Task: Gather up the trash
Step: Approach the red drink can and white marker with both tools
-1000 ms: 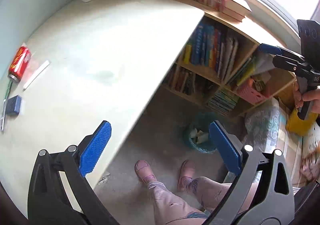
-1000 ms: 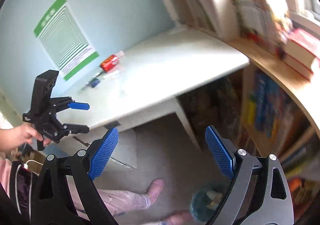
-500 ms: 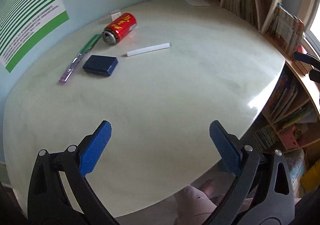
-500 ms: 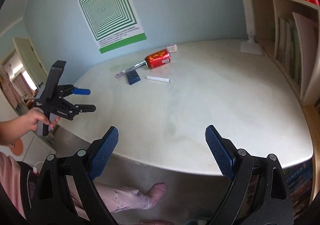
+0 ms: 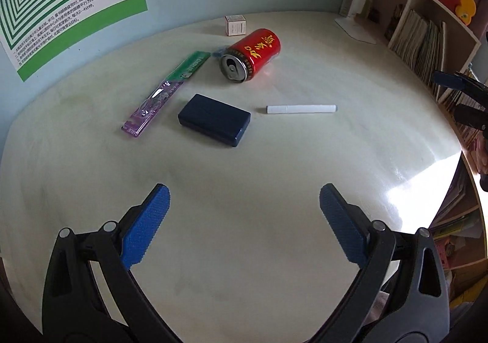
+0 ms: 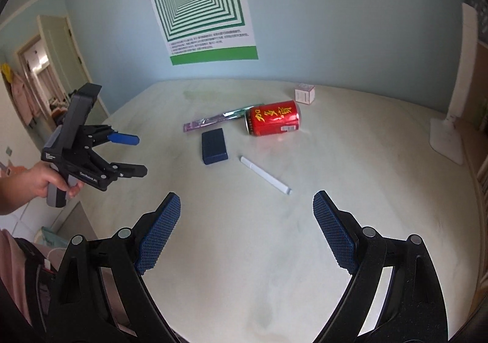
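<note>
We hold the left gripper [image 5: 244, 214] above the near part of the pale table [image 5: 244, 266], and its blue pads stand wide apart with nothing between them. In the right wrist view the right gripper [image 6: 247, 221] is also spread wide and empty over the table.

From the left wrist view, the red can [image 5: 251, 54] lies on its side at about 12 o'clock from the gripper, well apart from it, with its opened top turned toward us. Just beside the can, at 10 o'clock from it, lies a toothbrush package [image 5: 166, 89] in green and purple, placed diagonally. A dark blue case [image 5: 214, 119] rests flat at 6 o'clock from the can, near but not touching it. A white stick [image 5: 302, 109] lies at 3 o'clock from the case, apart from it. A small white box [image 5: 235, 25] stands behind the can, close to the wall.

On the wall there is a green-and-white poster [image 6: 198, 4]. In the right wrist view our left hand [image 6: 45, 181] grips the handle of the left gripper at 9 o'clock.
</note>
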{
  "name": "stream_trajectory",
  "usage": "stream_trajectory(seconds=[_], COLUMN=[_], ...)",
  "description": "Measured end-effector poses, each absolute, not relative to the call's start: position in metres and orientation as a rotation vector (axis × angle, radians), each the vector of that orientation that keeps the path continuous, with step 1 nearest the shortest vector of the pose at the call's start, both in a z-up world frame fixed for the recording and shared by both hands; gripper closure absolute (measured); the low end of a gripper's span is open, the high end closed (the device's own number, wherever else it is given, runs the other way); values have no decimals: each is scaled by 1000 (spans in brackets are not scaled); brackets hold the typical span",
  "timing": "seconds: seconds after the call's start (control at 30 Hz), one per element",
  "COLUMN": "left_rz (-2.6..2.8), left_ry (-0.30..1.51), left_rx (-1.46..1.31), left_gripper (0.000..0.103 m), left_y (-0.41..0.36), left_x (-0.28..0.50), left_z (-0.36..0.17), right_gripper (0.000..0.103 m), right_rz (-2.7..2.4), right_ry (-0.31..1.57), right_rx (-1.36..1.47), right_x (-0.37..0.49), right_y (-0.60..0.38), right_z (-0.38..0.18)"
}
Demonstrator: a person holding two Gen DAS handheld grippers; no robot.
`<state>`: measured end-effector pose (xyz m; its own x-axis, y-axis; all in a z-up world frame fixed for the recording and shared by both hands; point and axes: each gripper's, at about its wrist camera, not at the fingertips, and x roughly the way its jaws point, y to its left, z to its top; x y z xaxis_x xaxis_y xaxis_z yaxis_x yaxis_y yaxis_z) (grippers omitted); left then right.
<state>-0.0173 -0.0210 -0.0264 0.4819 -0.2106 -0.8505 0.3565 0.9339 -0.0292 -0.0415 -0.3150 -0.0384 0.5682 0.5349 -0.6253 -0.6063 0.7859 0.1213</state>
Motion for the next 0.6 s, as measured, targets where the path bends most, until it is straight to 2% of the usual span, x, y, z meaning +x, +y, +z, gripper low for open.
stream_trajectory(seconds=[0.6], left_rz=[-26], left_ry=[1110], left_rx=[-113], left_gripper=[7], left_y=[-23], left_x=[64], left_z=[-50], right_gripper=[15], right_rz=[1071], right_ry=[741], right_rx=[-565], right_x=[144], right_y=[-227], right_z=[-50])
